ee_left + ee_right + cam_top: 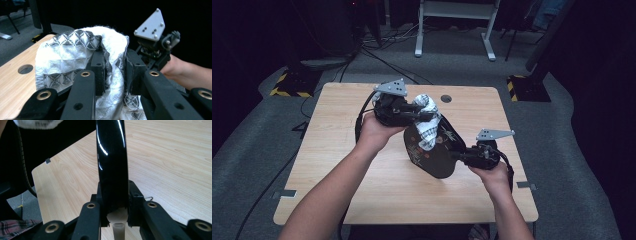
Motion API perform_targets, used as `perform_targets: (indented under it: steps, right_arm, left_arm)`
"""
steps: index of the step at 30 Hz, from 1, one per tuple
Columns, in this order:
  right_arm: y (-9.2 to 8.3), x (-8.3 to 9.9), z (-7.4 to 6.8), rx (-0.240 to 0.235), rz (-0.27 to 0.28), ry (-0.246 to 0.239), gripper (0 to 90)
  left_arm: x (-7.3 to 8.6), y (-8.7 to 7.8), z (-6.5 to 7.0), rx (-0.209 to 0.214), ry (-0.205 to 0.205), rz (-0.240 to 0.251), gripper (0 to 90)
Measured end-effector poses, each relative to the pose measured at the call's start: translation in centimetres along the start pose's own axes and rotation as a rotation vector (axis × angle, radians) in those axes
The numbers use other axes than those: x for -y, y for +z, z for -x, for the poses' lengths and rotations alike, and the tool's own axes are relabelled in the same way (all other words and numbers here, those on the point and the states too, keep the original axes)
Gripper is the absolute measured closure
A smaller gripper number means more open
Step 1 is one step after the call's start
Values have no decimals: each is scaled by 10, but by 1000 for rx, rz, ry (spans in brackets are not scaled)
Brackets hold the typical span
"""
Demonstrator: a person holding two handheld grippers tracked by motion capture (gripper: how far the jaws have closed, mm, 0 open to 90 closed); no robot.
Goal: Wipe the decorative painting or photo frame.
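You are holding the black plate point(434, 152) tilted above the table point(332, 165), your right gripper point(462, 156) clamping its rim, while your left gripper point(424, 116), pinching the patterned cloth point(428, 125), is pressing it against the plate's upper face. Wiping looks underway; the lower face seems not yet reached.

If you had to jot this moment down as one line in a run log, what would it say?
left gripper: jaws shut on patterned cloth | right gripper: jaws shut on black dish rim, held tilted above table | cloth on dish face
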State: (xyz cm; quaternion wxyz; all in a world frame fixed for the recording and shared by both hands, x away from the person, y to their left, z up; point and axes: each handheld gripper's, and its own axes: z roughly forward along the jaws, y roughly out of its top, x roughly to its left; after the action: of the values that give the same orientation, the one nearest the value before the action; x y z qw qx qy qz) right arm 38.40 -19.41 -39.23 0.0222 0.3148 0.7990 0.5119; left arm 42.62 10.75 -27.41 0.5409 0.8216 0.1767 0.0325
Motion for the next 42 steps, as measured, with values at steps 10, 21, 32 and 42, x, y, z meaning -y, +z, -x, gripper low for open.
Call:
perform_targets:
  steps: [10,21,32,42]
  right_arm:
    - [-1,1,-1,3,-15,-18,772]
    - [-2,1,-4,-14,-38,-72,778]
    - [-2,1,-3,-21,-38,-79,782]
    - [-3,2,-2,-17,-38,-78,786]
  left_arm:
    - [-10,17,-7,-1,-12,-7,729]
    - [-9,18,-11,-25,-5,-14,729]
    - [6,12,-20,-50,-31,11,730]
    - [17,7,-27,-75,-54,13,732]
